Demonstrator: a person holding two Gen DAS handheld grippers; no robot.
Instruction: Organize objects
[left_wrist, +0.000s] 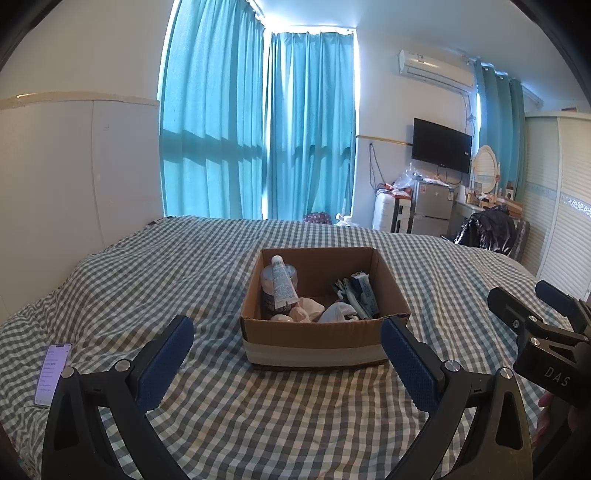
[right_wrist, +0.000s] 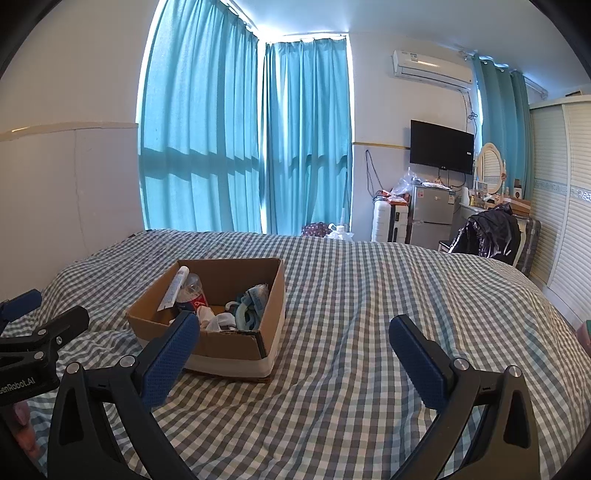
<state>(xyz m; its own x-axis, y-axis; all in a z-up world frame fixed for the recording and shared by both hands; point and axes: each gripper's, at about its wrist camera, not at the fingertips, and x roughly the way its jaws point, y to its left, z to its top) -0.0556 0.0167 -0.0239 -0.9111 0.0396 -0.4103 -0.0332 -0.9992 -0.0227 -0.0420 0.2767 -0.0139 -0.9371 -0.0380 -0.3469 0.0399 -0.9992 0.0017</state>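
1 box (left_wrist: 314, 343), 2 grippers (left_wrist: 288, 354) (right_wrist: 291, 354)

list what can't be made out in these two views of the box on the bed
- Cardboard box floor: hidden under the heaped contents, both views.
- White tube print: too small to read, left wrist view.
- Blue items by the box's right wall: tangled, identity unclear, right wrist view.
- Phone screen text: too small, left wrist view.
- Right tool body: cut off by the bottom edge in its own view.
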